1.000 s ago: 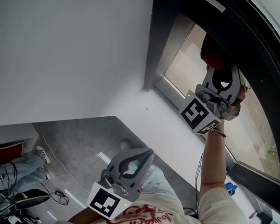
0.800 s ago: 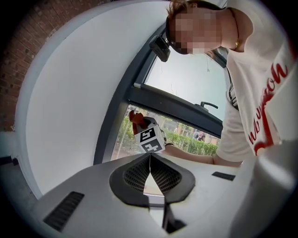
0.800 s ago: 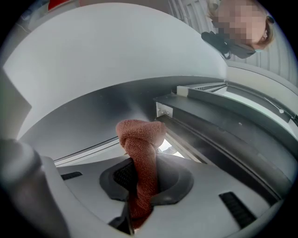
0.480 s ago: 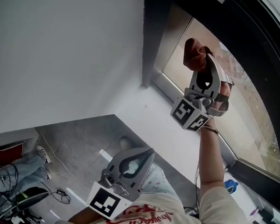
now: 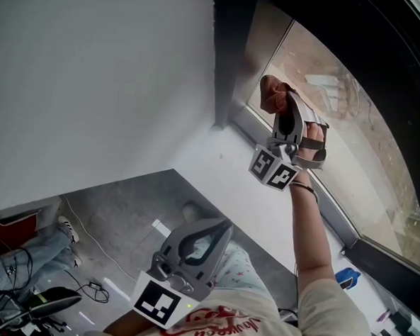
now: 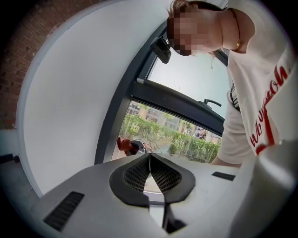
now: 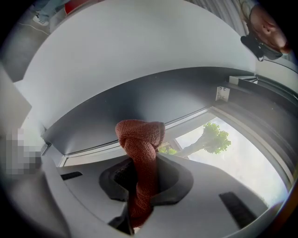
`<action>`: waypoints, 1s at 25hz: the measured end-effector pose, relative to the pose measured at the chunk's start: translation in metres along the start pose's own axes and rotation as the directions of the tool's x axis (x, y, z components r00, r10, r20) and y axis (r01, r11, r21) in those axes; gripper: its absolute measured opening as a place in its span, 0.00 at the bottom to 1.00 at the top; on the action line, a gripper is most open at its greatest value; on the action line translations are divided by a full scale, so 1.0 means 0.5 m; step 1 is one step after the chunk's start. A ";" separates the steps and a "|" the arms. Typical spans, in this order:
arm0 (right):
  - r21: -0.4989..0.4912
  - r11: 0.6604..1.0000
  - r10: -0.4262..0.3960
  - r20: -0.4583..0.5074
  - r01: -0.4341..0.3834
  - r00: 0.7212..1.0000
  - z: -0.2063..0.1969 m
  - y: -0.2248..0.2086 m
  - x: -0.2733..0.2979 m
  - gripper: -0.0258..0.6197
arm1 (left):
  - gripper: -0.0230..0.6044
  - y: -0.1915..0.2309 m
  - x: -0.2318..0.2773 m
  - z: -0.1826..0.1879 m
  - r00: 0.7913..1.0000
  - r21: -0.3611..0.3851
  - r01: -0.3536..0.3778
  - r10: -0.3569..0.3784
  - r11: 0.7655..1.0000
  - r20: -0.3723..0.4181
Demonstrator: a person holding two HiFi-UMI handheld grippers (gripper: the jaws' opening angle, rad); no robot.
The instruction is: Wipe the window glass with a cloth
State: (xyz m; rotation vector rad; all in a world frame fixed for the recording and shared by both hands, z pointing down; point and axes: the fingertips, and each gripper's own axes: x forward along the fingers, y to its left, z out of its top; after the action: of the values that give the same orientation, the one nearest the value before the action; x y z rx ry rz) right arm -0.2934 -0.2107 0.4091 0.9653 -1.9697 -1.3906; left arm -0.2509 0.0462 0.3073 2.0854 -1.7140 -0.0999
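The window glass (image 5: 340,129) is filling the upper right of the head view, set in a dark frame (image 5: 231,51) that is meeting a white wall (image 5: 95,71) at the corner. That is likely why the person's right arm (image 5: 309,234) is stretching up and forward: it is reaching the pane's lower corner beside the frame. The right gripper (image 5: 286,104) is pointing its tips at the glass, with its marker cube trailing toward the person, so the cloth leads the way. The left gripper (image 5: 216,235) is hanging low against the person's shirt, well apart from the window, seemingly parked because the wiping is needing only one tool. In the left gripper view its jaws are pressing together on nothing (image 6: 150,160), with only a hairline seam between the pads. The reddish-brown cloth (image 7: 139,137) is sitting pinched between the right gripper's jaws (image 7: 142,162). It is bunching into a knot-like wad that is sticking out past the tips, which gives a soft pad to push on the pane. In the head view that wad (image 5: 271,93) is lying at the glass by the corner. Whether it is actually touching cannot be told.
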 end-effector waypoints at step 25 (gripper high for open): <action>-0.057 0.967 0.241 -0.129 -0.250 0.962 -0.104 0.303 0.009 0.15 | 0.07 0.053 0.050 -0.006 1.000 -0.024 -0.014 0.013 1.000 -0.025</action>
State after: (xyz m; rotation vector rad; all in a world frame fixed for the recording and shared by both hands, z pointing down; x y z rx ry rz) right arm -0.2936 -0.2115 0.5694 0.7262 -1.8638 -1.2262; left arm -0.2686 0.0199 0.3255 2.0492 -1.7039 -0.0895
